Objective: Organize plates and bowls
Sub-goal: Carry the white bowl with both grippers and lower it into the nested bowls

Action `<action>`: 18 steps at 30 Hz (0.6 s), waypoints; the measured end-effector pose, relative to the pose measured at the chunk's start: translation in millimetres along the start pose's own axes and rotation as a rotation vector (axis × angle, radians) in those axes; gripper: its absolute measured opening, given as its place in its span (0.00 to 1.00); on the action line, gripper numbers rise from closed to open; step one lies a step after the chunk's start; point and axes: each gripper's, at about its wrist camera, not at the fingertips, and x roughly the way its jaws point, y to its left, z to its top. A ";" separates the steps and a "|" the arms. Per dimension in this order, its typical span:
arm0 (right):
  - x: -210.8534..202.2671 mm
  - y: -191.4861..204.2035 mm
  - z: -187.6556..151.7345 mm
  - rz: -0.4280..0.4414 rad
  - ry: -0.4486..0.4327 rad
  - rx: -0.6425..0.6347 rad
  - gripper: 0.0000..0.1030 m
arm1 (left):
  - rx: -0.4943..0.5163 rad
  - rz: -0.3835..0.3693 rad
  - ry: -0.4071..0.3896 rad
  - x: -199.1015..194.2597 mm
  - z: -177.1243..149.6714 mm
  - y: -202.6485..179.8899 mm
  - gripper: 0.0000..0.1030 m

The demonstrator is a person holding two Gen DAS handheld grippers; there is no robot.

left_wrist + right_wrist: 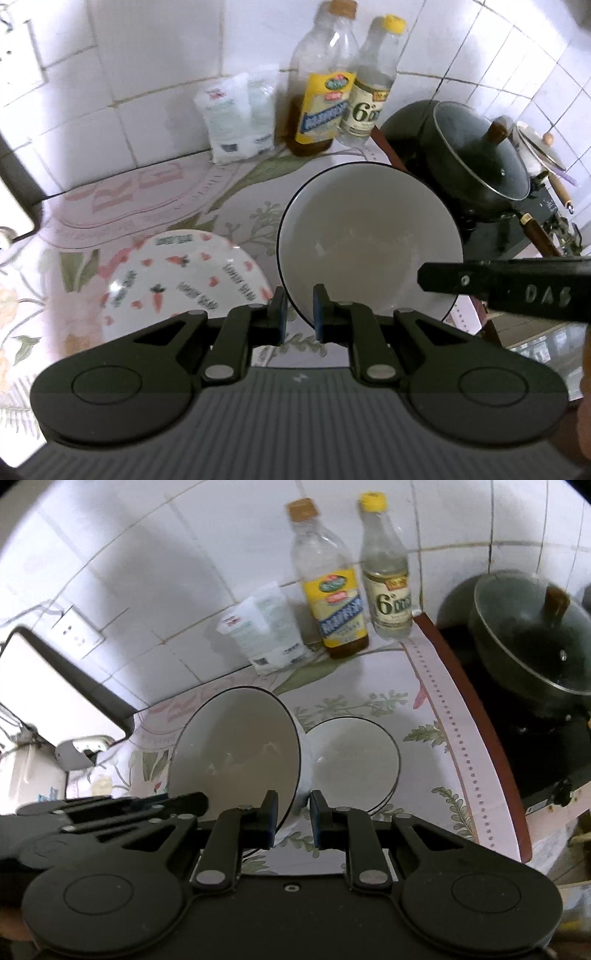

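Left tool and right tool are both clamped on the bowl rim, holding it tilted above the surface, beside the plate. Glazed ceramic: stiff, heavy, slippery, breakable. Keep your pinch deep on the rim.

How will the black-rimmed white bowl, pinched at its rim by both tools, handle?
The bowl looks glazed ceramic: probably stiff, and slippery where the left tool and right tool pinch its thin rim. It is tilted, so it may pivot in that grip. It would likely chip if knocked against the other bowls nearby.
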 end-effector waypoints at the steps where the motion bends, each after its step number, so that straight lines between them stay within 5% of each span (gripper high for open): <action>1: 3.3 -7.0 3.3 -0.005 0.003 0.005 0.22 | -0.014 -0.011 0.011 7.2 1.4 -1.9 0.12; 18: 61.4 -51.4 16.5 -0.076 0.031 -0.152 0.22 | -0.049 0.023 0.096 91.3 11.3 -25.3 0.12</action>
